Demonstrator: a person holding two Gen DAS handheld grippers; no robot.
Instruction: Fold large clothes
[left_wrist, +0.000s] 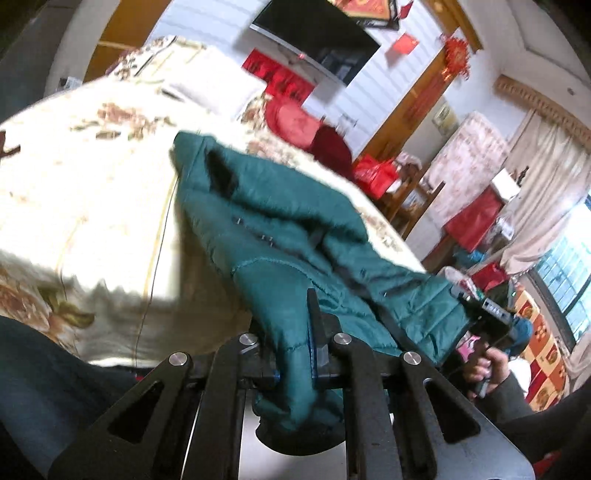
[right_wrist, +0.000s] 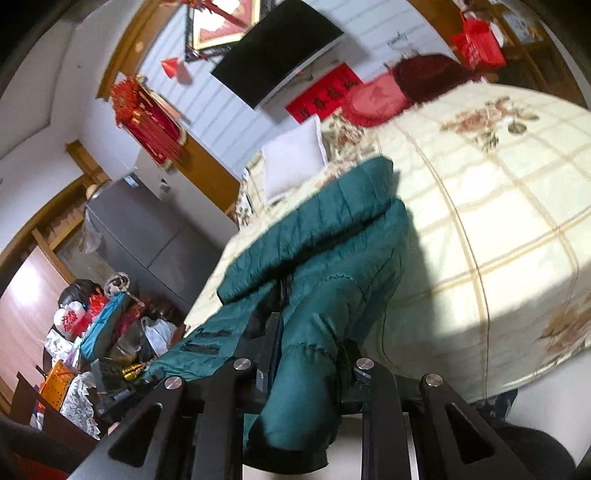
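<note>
Left wrist view: the left claw (left_wrist: 295, 354), at lower centre, is clamped on a fold of the dark teal quilted padded jacket (left_wrist: 280, 236), with fabric bunched between its black fingers (left_wrist: 316, 325) and spilling back beneath them. From there the jacket runs up to mid-frame, draped over the edge of the bed with a cream floral checked bedspread (left_wrist: 92, 177). At lower right, the person's right hand (left_wrist: 487, 369) holds the right claw, which meets the jacket's far corner. A black flat screen (left_wrist: 317, 40) hangs on the wall at the top.

Right wrist view: the right claw (right_wrist: 306, 365), at lower centre, is closed on another bunch of the same jacket (right_wrist: 321, 236), which stretches up to mid-frame across the bedspread (right_wrist: 498, 229). A white pillow (right_wrist: 291, 162) lies beyond the jacket's collar, and red cushions (right_wrist: 376, 99) sit in the upper right.
</note>
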